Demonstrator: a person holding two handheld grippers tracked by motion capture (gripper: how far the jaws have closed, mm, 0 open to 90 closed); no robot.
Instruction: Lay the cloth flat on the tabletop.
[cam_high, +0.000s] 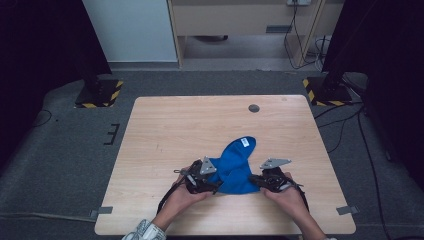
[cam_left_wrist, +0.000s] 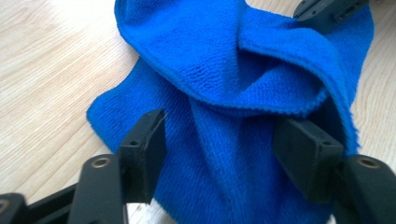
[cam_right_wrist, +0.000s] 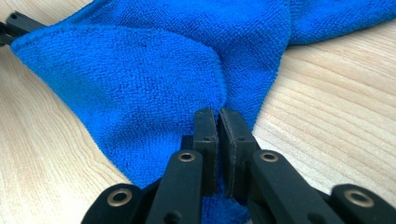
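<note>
A blue microfibre cloth (cam_high: 235, 165) lies bunched on the wooden table (cam_high: 165, 130), near its front edge, with a white label at its far tip. My left gripper (cam_high: 214, 184) is at the cloth's left side. In the left gripper view its jaws stand wide apart over a fold of the cloth (cam_left_wrist: 219, 84), open (cam_left_wrist: 233, 149). My right gripper (cam_high: 254, 179) is at the cloth's right edge. In the right gripper view its jaws are pressed together (cam_right_wrist: 218, 135) on the edge of the cloth (cam_right_wrist: 140, 79).
A round dark cable hole (cam_high: 254, 108) sits in the table near the far edge. Two black stands with yellow-striped bases (cam_high: 100, 92) flank the table on the grey floor. Cables (cam_high: 345, 125) run along the floor at the right.
</note>
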